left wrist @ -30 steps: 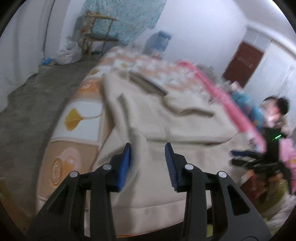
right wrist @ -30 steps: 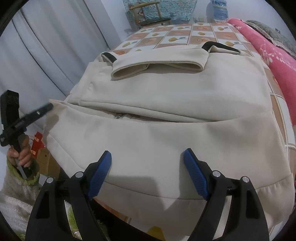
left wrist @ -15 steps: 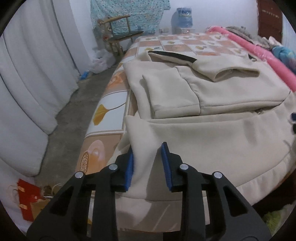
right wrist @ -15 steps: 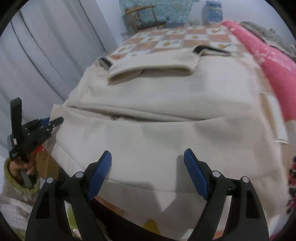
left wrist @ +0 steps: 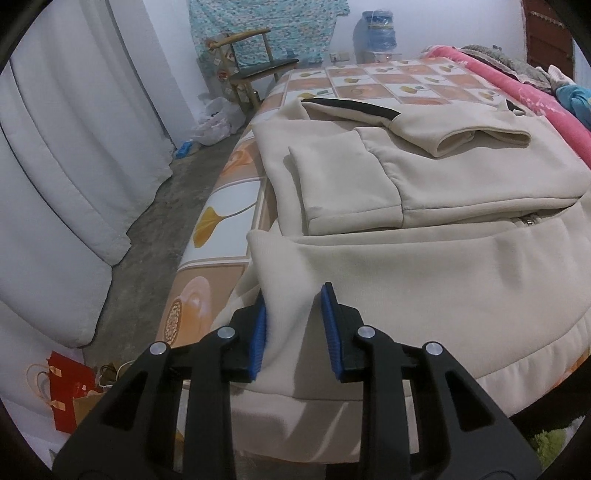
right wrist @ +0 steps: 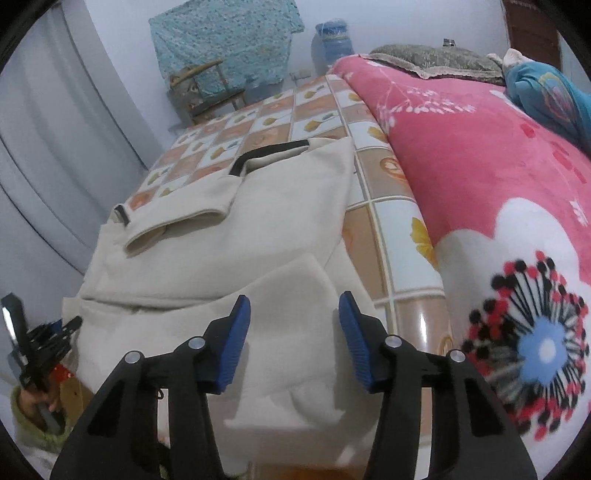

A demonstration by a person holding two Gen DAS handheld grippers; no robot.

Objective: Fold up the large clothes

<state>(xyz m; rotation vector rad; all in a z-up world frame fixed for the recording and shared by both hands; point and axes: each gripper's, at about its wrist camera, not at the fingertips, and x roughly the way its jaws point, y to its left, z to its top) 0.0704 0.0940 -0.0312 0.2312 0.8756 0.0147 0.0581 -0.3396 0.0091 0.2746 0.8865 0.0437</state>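
Note:
A large beige zip-up garment (left wrist: 424,258) with black trim lies spread on the bed, its sleeves folded across the chest. My left gripper (left wrist: 295,332) is at the near left corner of the hem, shut on a raised ridge of the cloth. In the right wrist view the same garment (right wrist: 221,258) lies ahead, and my right gripper (right wrist: 293,332) hovers over its near right corner. Its jaws are closing with cloth between them, the pads apart from it. The left gripper (right wrist: 48,332) shows at the far left, held by a hand in a green sleeve.
The bed sheet (left wrist: 221,221) has orange and white tiles. A pink flowered blanket (right wrist: 480,166) is heaped along the bed's right side. White curtains (left wrist: 74,166), a wooden chair (left wrist: 258,62), a water bottle (left wrist: 376,29) and a red paper bag (left wrist: 66,387) stand around a bare concrete floor.
My right gripper swung right along the hem to the garment's right corner and its jaws narrowed. My left gripper turned toward the bed and closed on the left hem corner.

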